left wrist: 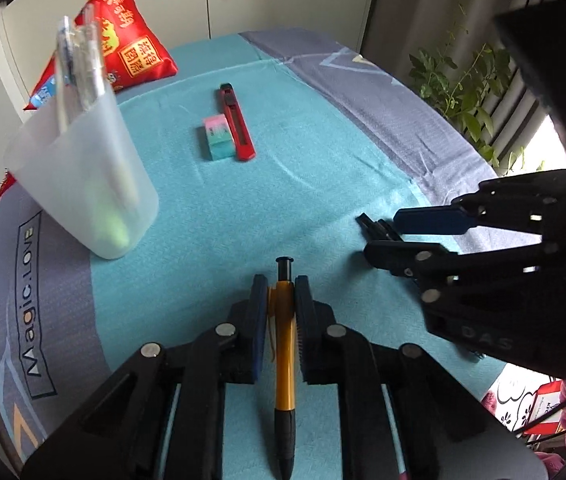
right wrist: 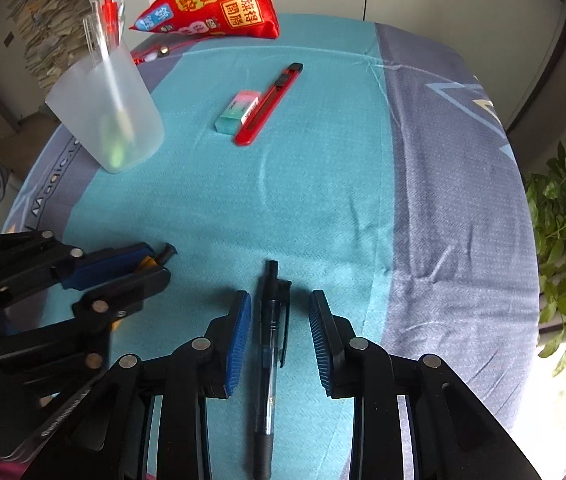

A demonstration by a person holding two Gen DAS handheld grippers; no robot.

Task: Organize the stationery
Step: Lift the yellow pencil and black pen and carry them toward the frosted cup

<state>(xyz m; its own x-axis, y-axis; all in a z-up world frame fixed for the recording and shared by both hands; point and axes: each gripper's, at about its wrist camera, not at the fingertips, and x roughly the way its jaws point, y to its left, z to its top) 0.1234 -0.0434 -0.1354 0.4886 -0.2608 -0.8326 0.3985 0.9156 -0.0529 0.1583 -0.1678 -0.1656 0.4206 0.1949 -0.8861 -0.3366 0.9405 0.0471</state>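
Observation:
My left gripper (left wrist: pixel 281 286) is shut on an orange pen (left wrist: pixel 284 352) with a black tip, low over the teal cloth. My right gripper (right wrist: pixel 279 300) is open around a black pen (right wrist: pixel 267 344) that lies on the cloth between its fingers; it also shows in the left wrist view (left wrist: pixel 379 232). A frosted plastic cup (left wrist: pixel 87 184) holding several pens stands at the left, also in the right wrist view (right wrist: pixel 107 112). A red utility knife (left wrist: pixel 237 122) and a pink-green eraser (left wrist: pixel 219 138) lie side by side farther back.
A red triangular pouch (left wrist: pixel 123 48) lies at the far left edge of the table. A green plant (left wrist: pixel 467 88) stands beyond the right edge. The cloth's grey border (right wrist: pixel 455 200) runs along the right side. Stacked papers (right wrist: pixel 47 20) sit past the cup.

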